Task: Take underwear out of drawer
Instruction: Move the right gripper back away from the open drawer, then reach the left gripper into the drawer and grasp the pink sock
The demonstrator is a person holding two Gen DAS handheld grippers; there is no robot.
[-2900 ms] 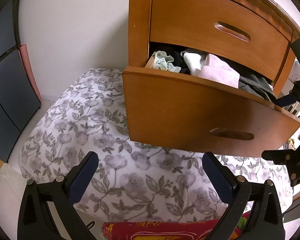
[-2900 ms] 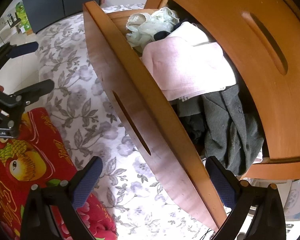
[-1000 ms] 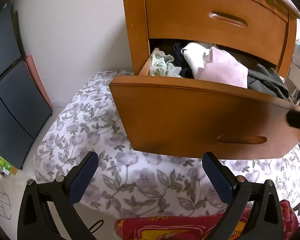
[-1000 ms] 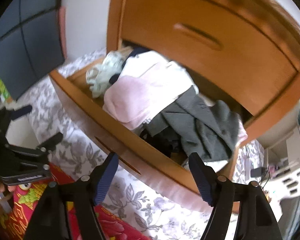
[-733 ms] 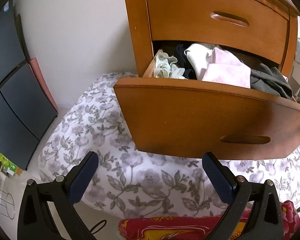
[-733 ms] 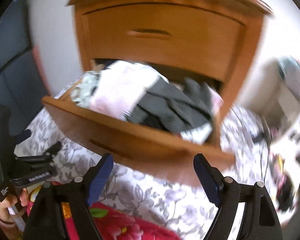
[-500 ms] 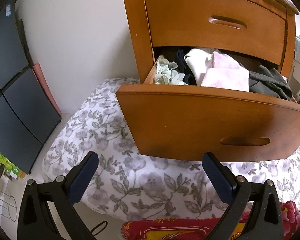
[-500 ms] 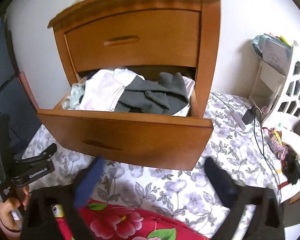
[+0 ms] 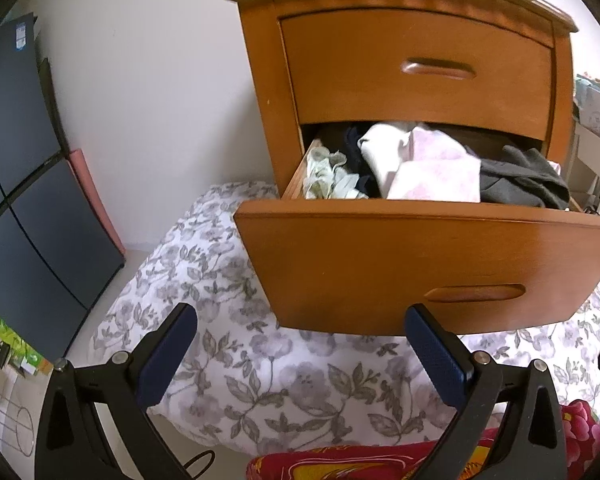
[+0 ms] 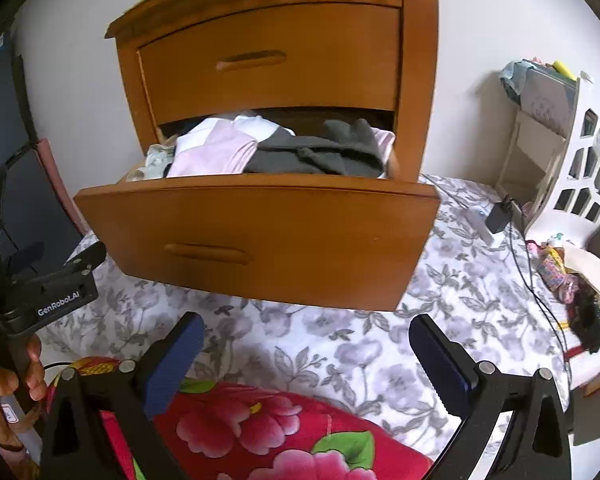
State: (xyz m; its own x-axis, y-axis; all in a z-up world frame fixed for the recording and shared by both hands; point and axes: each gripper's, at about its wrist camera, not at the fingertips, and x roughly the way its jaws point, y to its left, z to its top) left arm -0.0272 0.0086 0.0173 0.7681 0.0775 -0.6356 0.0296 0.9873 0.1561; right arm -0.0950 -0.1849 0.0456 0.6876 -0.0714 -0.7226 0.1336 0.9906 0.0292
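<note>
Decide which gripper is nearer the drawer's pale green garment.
Left. The left gripper is low by the drawer's left end, below the pale green garment; the right gripper is farther back.

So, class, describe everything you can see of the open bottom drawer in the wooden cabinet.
The open drawer is orange-brown wood with a curved front and a carved slot handle. It is pulled well out of the cabinet, below a shut top drawer, and hangs over a flowered bedcover. It is heaped with clothes: a pale green bundle at one end, pink and white fabric in the middle, grey cloth at the other end. Neither gripper touches it.
</note>
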